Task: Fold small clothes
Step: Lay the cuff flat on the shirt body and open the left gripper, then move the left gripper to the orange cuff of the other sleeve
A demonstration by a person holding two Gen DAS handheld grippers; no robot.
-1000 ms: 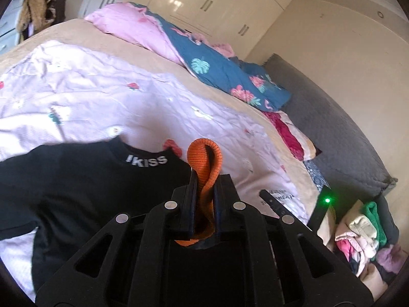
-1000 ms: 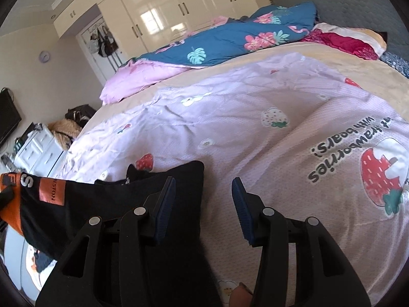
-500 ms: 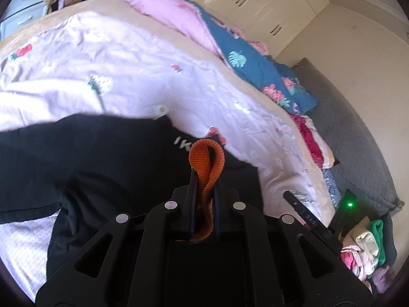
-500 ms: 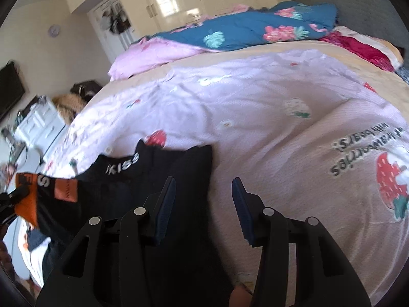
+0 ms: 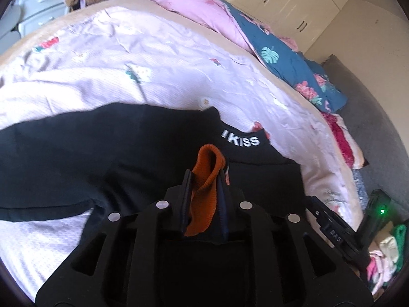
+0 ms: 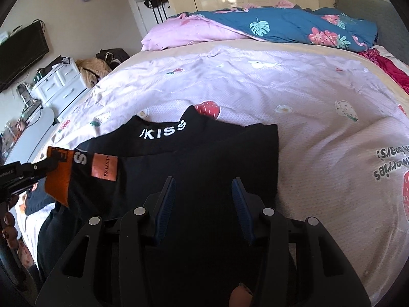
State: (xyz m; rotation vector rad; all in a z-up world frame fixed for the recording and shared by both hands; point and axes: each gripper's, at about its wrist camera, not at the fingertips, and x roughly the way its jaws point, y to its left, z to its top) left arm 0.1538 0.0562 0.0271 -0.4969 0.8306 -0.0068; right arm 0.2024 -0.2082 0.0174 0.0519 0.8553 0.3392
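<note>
Black knit top [image 6: 194,168] with white "KISS" collar lettering ahead of both jaws; orange ribbed cuff [image 5: 207,179] between the left jaws. Pale pink strawberry-print bedspread [image 6: 294,97] beyond. Further off, teal floral quilt [image 6: 286,28] with pink underside.

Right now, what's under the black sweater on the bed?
The black sweater lies on the pink strawberry-print quilt, which shows around its collar and right edge. Whatever sits beneath its body is covered. Its orange cuff sits between the left hand-held gripper's just-opening jaws.
</note>
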